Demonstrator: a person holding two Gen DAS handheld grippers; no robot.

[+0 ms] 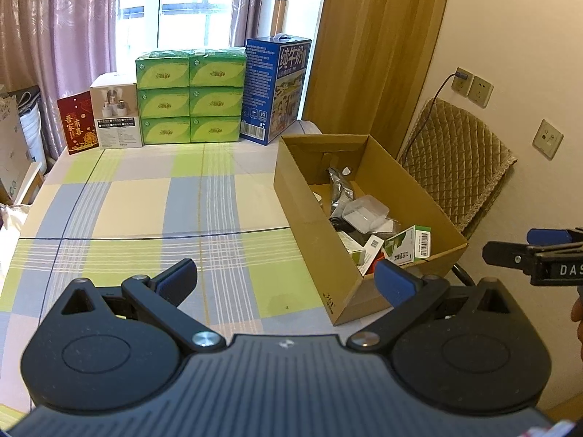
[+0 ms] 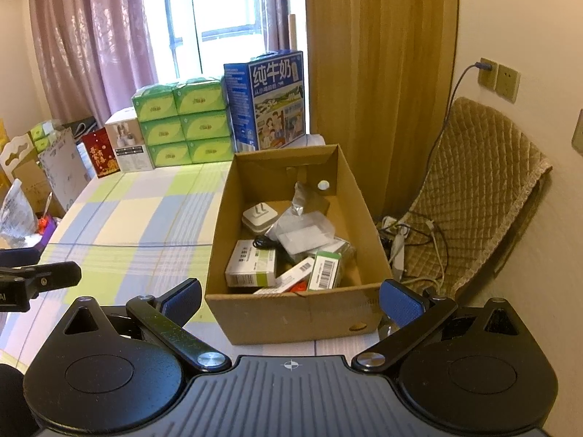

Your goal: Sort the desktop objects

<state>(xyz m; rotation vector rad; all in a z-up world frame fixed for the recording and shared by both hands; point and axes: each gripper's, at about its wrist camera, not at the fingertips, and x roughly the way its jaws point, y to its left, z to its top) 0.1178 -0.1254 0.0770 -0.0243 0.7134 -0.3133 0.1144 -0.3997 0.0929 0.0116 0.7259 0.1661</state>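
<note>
An open cardboard box (image 1: pixel 309 196) (image 2: pixel 291 309) stands on the right side of the checked tablecloth (image 1: pixel 145 211) (image 2: pixel 127 225). Inside lie small green-and-white cartons (image 1: pixel 408 245) (image 2: pixel 251 267), a white plug adapter (image 2: pixel 259 218), a clear plastic case (image 1: pixel 366 213) and silvery bags (image 2: pixel 302 200). My left gripper (image 1: pixel 286 278) is open and empty, above the cloth just left of the box's near corner. My right gripper (image 2: pixel 289 296) is open and empty, straddling the box's near wall. The right gripper's finger also shows at the right edge of the left wrist view (image 1: pixel 535 253).
Stacked green tissue boxes (image 1: pixel 189 96) (image 2: pixel 182 123), a blue milk carton case (image 1: pixel 275 89) (image 2: pixel 266 102), a white product box (image 1: pixel 116 116) and a red card (image 1: pixel 78 127) line the table's far edge. A quilted chair (image 2: pixel 473 189) with cables sits right of the table.
</note>
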